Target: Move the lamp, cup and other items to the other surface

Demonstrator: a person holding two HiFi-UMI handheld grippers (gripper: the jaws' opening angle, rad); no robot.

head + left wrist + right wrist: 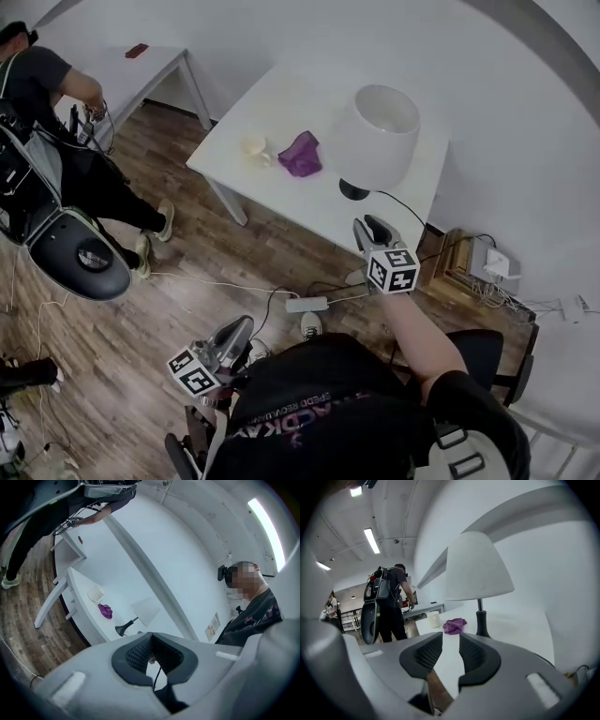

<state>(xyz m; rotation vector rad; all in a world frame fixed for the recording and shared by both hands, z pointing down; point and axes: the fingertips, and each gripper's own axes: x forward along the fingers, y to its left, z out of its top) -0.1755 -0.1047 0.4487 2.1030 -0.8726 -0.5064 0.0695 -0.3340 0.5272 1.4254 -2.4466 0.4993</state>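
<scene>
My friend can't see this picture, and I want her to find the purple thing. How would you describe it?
Look at the big white table by the wall. Three things stand on it: a white-shaded lamp, a small cream cup, and between them the purple cloth. It is the only crumpled, coloured thing there.
</scene>
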